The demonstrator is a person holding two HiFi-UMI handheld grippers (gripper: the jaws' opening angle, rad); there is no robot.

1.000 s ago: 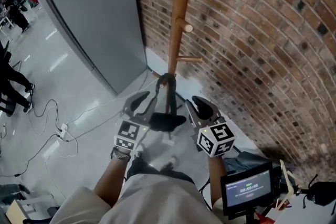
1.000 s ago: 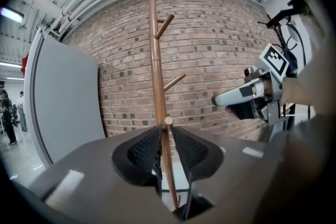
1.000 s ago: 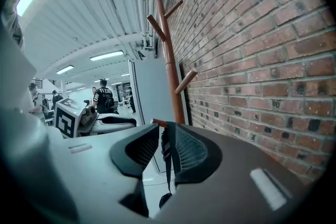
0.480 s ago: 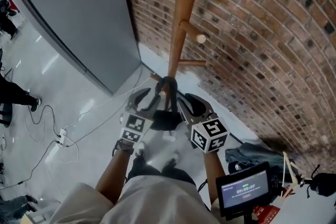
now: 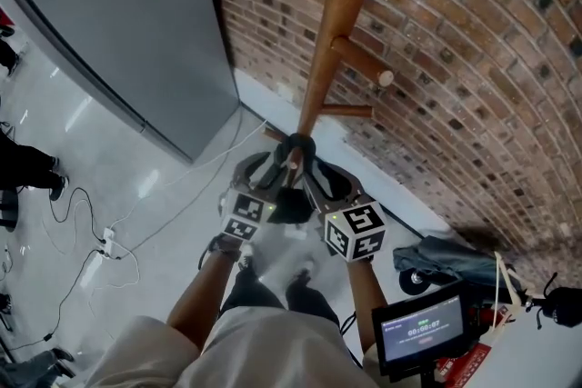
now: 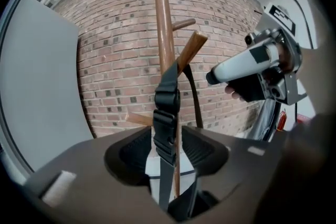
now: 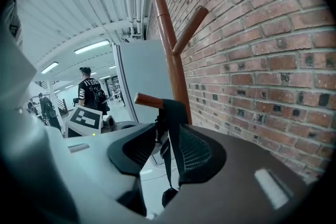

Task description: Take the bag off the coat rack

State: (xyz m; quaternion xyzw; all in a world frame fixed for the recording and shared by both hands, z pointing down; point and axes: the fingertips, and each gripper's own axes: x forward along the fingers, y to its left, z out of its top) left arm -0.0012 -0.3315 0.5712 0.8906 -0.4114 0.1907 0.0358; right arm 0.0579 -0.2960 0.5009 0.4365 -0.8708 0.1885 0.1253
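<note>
Head view: the coat rack (image 5: 334, 36) stands against the brick wall (image 5: 473, 86), on the far side of both claws. The bag (image 5: 291, 206) hangs low on it, its strap (image 5: 297, 146) looped over a short low peg. The dark body hangs just below, between the left claw (image 5: 257, 170) and the right claw (image 5: 329, 183). The two claws flank it at about the same nearness, so neither arm is clearly closer.

Left gripper view: the left claw (image 6: 167, 147) has its jaws opening, and the pads stand clear of the strap (image 6: 167, 113). The strap runs straight up between them, buckle at mid height, long axis near vertical. It rises to the peg (image 6: 191, 45), which slants up and to the right from the pole (image 6: 164, 18). The loop sits part way along the peg, below its free tip. The right claw's body (image 6: 257, 68) hovers to the right, near the peg.

Right gripper view: the right claw (image 7: 160, 152) is also opening. The strap (image 7: 172, 128) drops between its jaws and lies close against the right-hand pad, not pinched. Above, it drapes over the peg (image 7: 148, 100), whose tip points left.

The likely key is direction: I judge the loop must travel up along the peg's slant and off its tip, towards the near side, before the bag comes free.
</note>
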